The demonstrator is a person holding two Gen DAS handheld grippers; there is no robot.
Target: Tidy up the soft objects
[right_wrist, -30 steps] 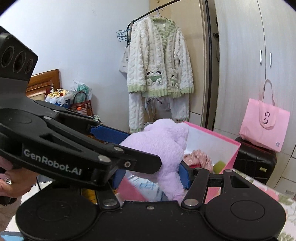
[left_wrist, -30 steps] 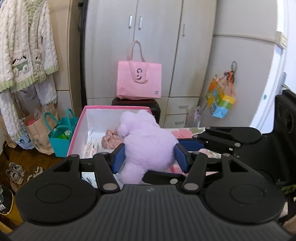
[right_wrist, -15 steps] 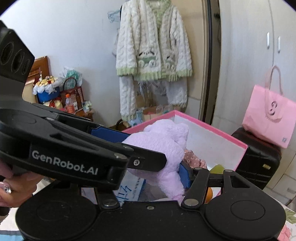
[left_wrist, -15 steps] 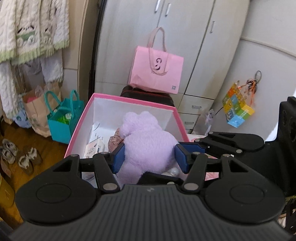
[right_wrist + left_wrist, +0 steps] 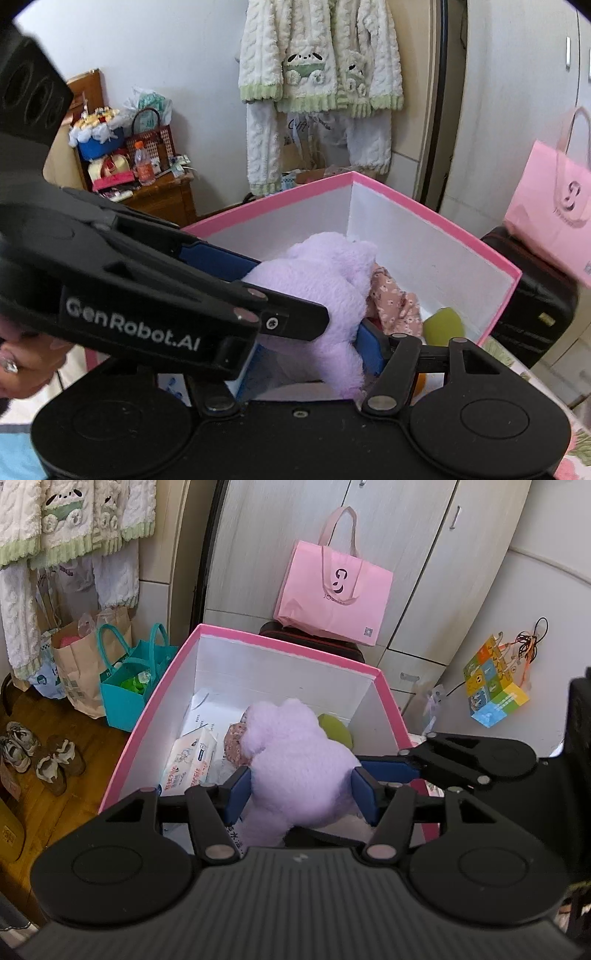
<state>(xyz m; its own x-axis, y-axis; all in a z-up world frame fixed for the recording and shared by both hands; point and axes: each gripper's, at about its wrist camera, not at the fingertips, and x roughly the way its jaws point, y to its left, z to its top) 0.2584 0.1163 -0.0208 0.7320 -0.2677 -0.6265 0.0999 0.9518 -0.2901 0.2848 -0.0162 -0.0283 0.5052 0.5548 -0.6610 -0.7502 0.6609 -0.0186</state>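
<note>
The lilac plush toy point(image 5: 295, 768) is flanked by the blue pads of the left gripper point(image 5: 301, 794), which sit against its sides low on the body; these jaws have just been opening, and fur is still met by both pads, so a loosening hold is read rather than a release. In the left wrist view the right gripper point(image 5: 436, 764) is seen reaching in from the right, one blue pad lying against the toy's right flank. In the right wrist view the right gripper point(image 5: 306, 350) is seen with the toy point(image 5: 325, 291) between its pads; its jaws too have just been opening, the right pad is pressed into the fur, while the left pad is largely hidden behind the left gripper's black arm point(image 5: 155, 295), which crosses the near left of the frame. A hand point(image 5: 22, 358) is caught only in this view, at the far left edge. The toy is fluffy, pale purple and rounded, with a lobed head pointing away, and is held inside the pink-rimmed white box point(image 5: 280, 672), partly above its contents. Beside it in the box, a tissue pack point(image 5: 192, 760) is shown to the left, a floral fabric piece point(image 5: 391, 299) at its head, and a yellow-green soft object point(image 5: 336, 727) beyond. A pink tote bag point(image 5: 332, 594) is seen behind the box.
</note>
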